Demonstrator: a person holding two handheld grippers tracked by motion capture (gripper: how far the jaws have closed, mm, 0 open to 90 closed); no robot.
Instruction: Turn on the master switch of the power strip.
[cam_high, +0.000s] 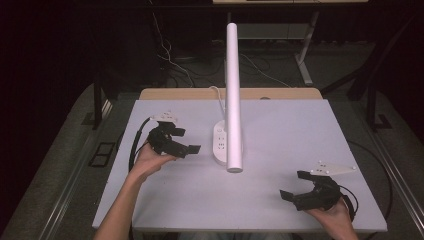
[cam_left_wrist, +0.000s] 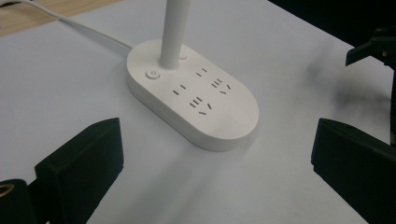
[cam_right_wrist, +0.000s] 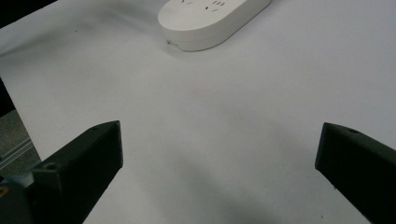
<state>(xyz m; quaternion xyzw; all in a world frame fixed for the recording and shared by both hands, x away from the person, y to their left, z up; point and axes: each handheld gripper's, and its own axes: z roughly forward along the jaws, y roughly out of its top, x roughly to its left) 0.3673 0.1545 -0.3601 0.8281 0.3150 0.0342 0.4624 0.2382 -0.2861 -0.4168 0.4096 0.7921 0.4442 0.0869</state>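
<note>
Lamp base (cam_high: 223, 144): a white oval with sockets on top, lying near the table's (cam_high: 300, 130) middle, its long axis running near to far.
Lamp stem (cam_high: 232, 95): a white tube rising from the base's far part, close to a round button (cam_left_wrist: 152, 74).
Cord (cam_left_wrist: 70, 23): white, leaving the base toward the far edge.
Left gripper (cam_high: 187, 140): jaws spread wide and holding nothing, just left of the base and pointed right at it.
Right gripper (cam_high: 292, 185): jaws likewise wide apart and empty, at the near right, well apart from the base, aimed left.
Key relation: the base lies right of the left gripper and far-left of the right one; the left hand (cam_high: 150, 160) is clearly nearer, so any reach for the button or base looks likelier from it.
</note>
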